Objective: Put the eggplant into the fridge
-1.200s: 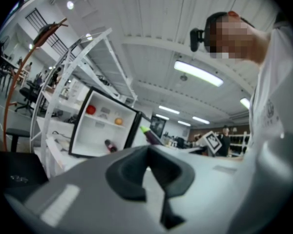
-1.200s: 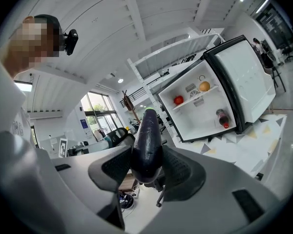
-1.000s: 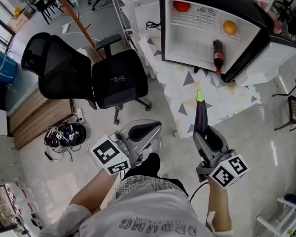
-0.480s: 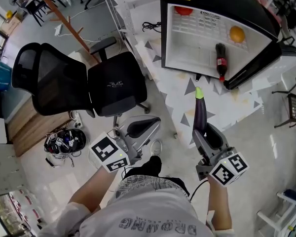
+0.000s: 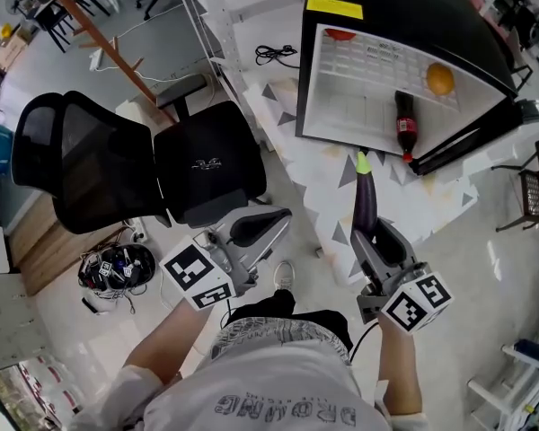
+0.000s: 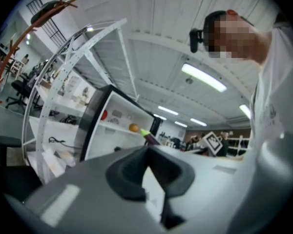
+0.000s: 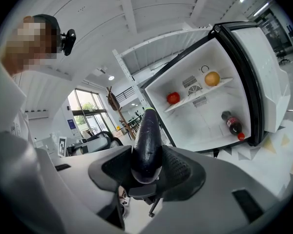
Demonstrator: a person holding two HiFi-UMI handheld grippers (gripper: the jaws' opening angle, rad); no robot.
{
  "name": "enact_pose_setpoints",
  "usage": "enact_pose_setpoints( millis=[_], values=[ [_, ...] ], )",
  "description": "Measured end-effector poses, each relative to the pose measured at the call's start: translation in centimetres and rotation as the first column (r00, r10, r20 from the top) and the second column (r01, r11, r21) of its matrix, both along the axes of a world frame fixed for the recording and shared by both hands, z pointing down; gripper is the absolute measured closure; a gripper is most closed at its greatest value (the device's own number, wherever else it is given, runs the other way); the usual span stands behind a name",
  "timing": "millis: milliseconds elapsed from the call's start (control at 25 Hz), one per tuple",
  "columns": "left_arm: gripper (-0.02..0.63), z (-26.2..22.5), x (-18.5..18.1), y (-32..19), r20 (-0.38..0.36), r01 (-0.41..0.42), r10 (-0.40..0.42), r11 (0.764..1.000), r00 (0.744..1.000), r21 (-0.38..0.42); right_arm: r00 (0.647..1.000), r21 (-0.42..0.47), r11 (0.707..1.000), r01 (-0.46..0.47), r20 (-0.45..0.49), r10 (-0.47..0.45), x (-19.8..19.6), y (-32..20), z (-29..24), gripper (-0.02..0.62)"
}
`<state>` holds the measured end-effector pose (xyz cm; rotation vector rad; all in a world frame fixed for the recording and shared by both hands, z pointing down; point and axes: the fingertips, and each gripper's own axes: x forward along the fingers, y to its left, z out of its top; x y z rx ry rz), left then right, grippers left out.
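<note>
A long dark purple eggplant (image 5: pixel 366 206) with a green tip points at the open black fridge (image 5: pixel 334 7). My right gripper (image 5: pixel 374 237) is shut on its thick end (image 7: pixel 146 145), one pad on each side. The green tip lies just short of the fridge's lower front edge in the head view. The fridge's white inside (image 7: pixel 205 116) holds a tomato (image 7: pixel 173 98), an orange (image 7: pixel 212 78) and a cola bottle (image 7: pixel 232 123). My left gripper (image 5: pixel 283 216) hangs to the left with its pads together (image 6: pixel 146 149) and nothing in them.
A black office chair (image 5: pixel 162 164) stands on the left, close to my left gripper. A white metal rack (image 5: pixel 207 25) rises left of the fridge, with a wooden coat stand (image 5: pixel 99 34) behind it. A patterned mat (image 5: pixel 332 182) lies before the fridge. Cables (image 5: pixel 115 266) sit on the floor.
Both grippers have moved towards the fridge, which now stands nearer and larger. The eggplant's tip has come close to the fridge's lower edge. Both grips are unchanged.
</note>
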<state>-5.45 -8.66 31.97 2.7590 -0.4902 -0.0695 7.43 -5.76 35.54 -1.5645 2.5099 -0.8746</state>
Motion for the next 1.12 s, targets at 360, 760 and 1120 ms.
enact_pose_setpoints(
  millis=[360, 760, 1120],
  values=[
    [0.598, 0.3, -0.5, -3.3, -0.010, -0.001, 0.001, 1.000, 1.000, 0.005, 0.999, -0.015, 1.000, -0.016, -0.028, 0.016, -0.3, -2.8, 0.3, 0.405],
    [0.598, 2.2, 0.4, -5.7, 0.035, 0.000, 0.000, 1.000, 0.999, 0.014, 0.996, -0.034, 0.999, -0.027, -0.082, 0.024, 0.4, -5.7, 1.5, 0.405],
    [0.598, 4.0, 2.6, -7.7, 0.087, 0.018, -0.020, 1.000, 0.996, 0.018, 0.998, -0.034, 0.999, -0.014, -0.062, 0.012, 1.9, -8.6, 3.0, 0.405]
  ],
)
